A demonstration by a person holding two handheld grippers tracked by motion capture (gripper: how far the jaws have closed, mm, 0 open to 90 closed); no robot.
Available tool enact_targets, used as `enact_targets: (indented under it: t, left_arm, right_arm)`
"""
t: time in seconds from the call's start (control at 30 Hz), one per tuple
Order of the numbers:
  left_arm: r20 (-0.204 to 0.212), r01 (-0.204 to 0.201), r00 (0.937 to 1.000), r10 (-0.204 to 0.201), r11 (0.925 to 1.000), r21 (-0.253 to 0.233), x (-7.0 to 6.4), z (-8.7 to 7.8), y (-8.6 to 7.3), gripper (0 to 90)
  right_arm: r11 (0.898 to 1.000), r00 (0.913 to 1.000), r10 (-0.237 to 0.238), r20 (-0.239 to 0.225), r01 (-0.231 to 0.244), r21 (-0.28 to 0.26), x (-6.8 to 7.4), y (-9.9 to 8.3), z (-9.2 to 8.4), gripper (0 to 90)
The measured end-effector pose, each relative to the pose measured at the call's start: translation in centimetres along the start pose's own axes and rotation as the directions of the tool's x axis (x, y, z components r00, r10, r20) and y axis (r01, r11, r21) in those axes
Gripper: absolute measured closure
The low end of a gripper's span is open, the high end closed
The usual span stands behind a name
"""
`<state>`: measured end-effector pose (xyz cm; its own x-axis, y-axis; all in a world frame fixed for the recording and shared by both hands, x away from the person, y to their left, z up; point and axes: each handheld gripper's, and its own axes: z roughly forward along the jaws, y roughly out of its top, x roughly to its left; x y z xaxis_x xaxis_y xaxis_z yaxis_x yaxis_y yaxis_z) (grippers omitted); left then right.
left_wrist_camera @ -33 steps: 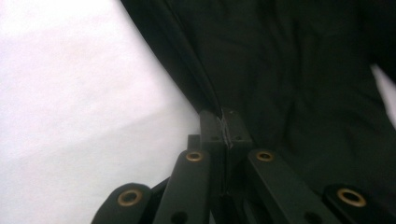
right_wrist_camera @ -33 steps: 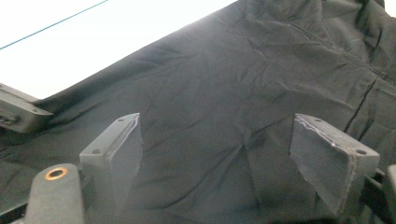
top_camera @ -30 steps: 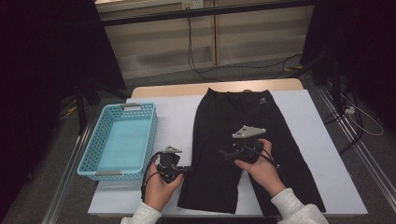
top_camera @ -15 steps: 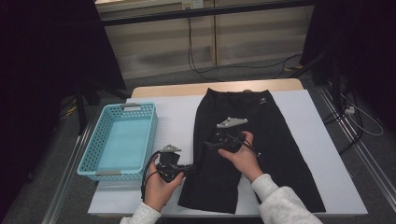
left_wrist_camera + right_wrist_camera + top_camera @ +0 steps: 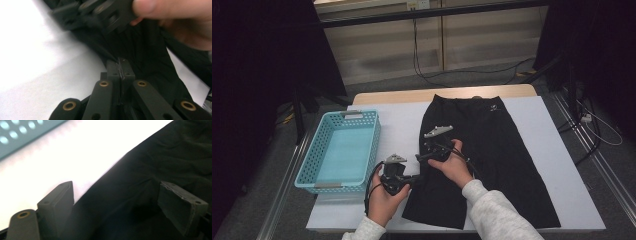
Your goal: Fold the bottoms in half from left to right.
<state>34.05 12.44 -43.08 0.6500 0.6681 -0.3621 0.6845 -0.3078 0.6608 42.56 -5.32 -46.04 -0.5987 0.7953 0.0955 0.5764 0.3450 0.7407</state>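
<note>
Black trousers (image 5: 482, 160) lay flat on the white table (image 5: 557, 150), their near left edge pinched in the left gripper (image 5: 121, 71). The right gripper (image 5: 122, 202), jaws just widened and empty, straddled that edge; closing too shallow risked the cloth slipping free.

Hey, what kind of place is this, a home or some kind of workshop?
Likely a lab or recording room: a bare table with black shorts and a turquoise basket, loose wall cables, dark curtains.
</note>
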Motion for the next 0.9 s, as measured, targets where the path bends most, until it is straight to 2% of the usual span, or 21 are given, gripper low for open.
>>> enact_targets:
  t: [0.07, 0.1, 0.17, 0.23, 0.37, 0.4, 0.5, 0.6, 0.77, 0.8, 0.9]
  left_arm:
    - [0.007, 0.005, 1.0000, -0.005, 1.0000, 0.002, 0.0, 0.1, 0.0, 89.6]
    - [0.004, 0.003, 1.0000, -0.003, 1.0000, 0.006, -0.1, 0.1, -0.1, 89.6]
    - [0.010, 0.001, 1.0000, -0.001, 0.9999, 0.016, -0.1, 0.1, -0.1, 89.7]
    - [0.010, 0.001, 0.9999, -0.001, 0.9999, 0.012, -0.2, 0.1, -0.1, 89.7]
    - [0.017, 0.000, 0.9999, 0.000, 1.0000, 0.005, -0.4, 0.0, -0.1, 89.7]
    - [0.019, -0.002, 0.9998, 0.002, 1.0000, 0.008, -0.5, 0.0, -0.1, 89.7]
    - [0.023, -0.003, 0.9997, 0.003, 1.0000, 0.004, -0.6, 0.3, -0.1, 89.7]
    - [0.036, 0.002, 0.9994, -0.002, 1.0000, 0.001, -0.5, 0.3, -0.1, 89.7]
    - [0.031, 0.001, 0.9995, -0.001, 1.0000, 0.000, -0.5, 0.3, -0.1, 89.7]
    - [0.030, 0.000, 0.9996, 0.000, 1.0000, 0.000, -0.5, 0.3, -0.1, 89.8]
    - [0.030, -0.003, 0.9995, 0.003, 1.0000, -0.005, -0.5, 0.3, -0.1, 89.8]
  right_arm:
    - [1.000, 1.0000, 0.009, 0.003, -0.009, 0.015, 0.0, -0.2, 0.5, 15.6]
    - [1.000, 0.9998, 0.001, 0.019, -0.002, 0.020, 0.0, -0.3, 0.6, 20.3]
    - [0.999, 0.9976, -0.031, 0.062, 0.030, 0.020, -0.3, -0.5, 0.6, 22.7]
    - [0.999, 0.9942, -0.043, 0.098, 0.041, 0.024, -0.6, -0.6, 0.4, 27.3]
    - [1.000, 0.9888, -0.015, 0.149, 0.011, 0.027, -2.1, -0.7, -0.3, 38.0]
    - [0.999, 0.9861, -0.018, 0.165, 0.013, 0.030, -2.6, -0.7, -0.5, 42.0]
    - [1.000, 0.9784, -0.019, 0.206, 0.013, 0.028, -3.6, -0.7, -0.9, 45.5]
    - [1.000, 0.9728, -0.008, 0.232, 0.004, 0.019, -4.7, -0.7, -1.3, 48.3]
    - [0.999, 0.9643, -0.030, 0.263, 0.024, 0.025, -6.1, -0.6, -1.8, 54.8]
    - [0.999, 0.9576, -0.034, 0.286, 0.028, 0.026, -6.4, -0.5, -1.9, 55.4]
    - [1.000, 0.9481, -0.026, 0.317, 0.020, 0.022, -7.6, -0.6, -2.4, 61.9]
